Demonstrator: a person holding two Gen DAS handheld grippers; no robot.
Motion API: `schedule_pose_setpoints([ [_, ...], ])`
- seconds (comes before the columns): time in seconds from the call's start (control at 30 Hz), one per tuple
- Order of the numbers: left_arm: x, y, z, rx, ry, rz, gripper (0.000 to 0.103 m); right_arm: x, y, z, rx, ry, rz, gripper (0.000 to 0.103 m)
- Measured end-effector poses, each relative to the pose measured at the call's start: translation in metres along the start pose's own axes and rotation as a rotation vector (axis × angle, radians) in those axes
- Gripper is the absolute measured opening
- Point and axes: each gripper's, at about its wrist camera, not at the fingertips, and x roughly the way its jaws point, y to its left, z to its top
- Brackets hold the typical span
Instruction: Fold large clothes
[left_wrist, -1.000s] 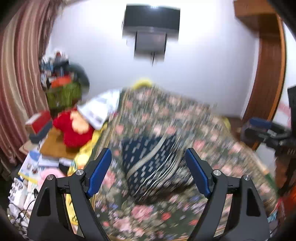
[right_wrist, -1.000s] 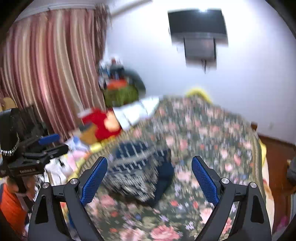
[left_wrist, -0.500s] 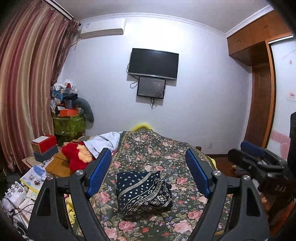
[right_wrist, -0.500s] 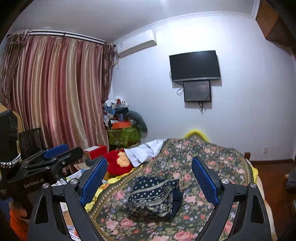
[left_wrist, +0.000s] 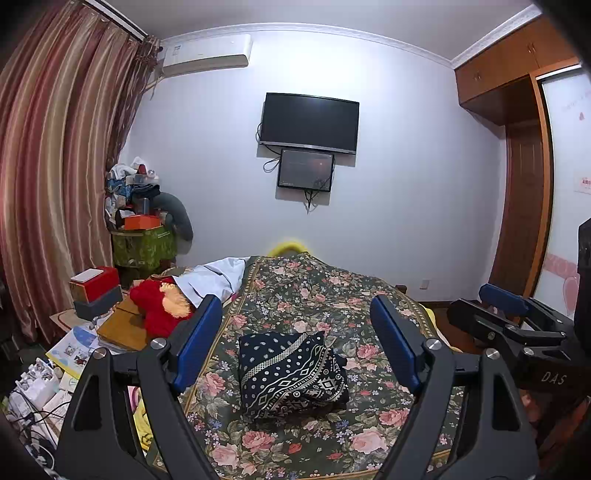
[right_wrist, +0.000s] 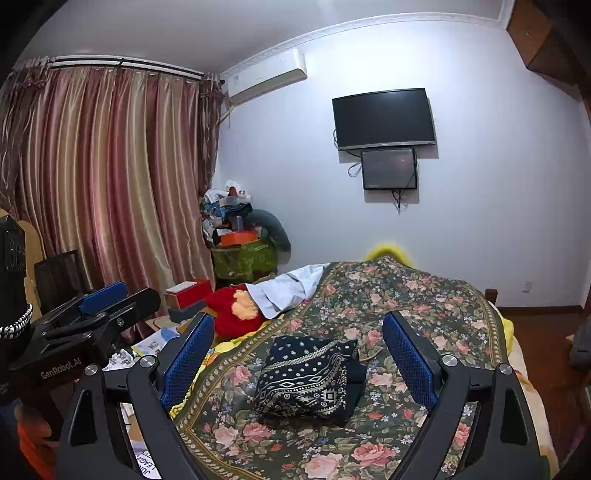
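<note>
A dark navy garment with white patterns (left_wrist: 291, 373) lies folded into a compact bundle on the floral bedspread (left_wrist: 332, 295); it also shows in the right wrist view (right_wrist: 310, 376). My left gripper (left_wrist: 297, 345) is open and empty, held back above the bed's near end. My right gripper (right_wrist: 299, 354) is open and empty, likewise raised and apart from the bundle. The right gripper shows at the right edge of the left wrist view (left_wrist: 517, 325); the left gripper shows at the left of the right wrist view (right_wrist: 92, 314).
A red plush toy (left_wrist: 159, 310) and a white cloth (left_wrist: 218, 277) lie at the bed's left side. Boxes, books and papers (left_wrist: 92, 325) crowd the floor on the left. Curtains (left_wrist: 55, 184) hang left; a wardrobe (left_wrist: 524, 184) stands right.
Both grippers have pulled up and back from the folded bundle. The views have risen from close over the bed to a level look at the far wall. Both stay open.
</note>
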Motion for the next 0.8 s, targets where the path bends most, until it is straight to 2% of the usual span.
schedule_pose_setpoints([
  [0.8,0.0098,0.0035,-0.0043,-0.013,0.027,0.005,0.084,0.0011,-0.0050,0.0002,0.015,0.004,-0.003,0.092],
])
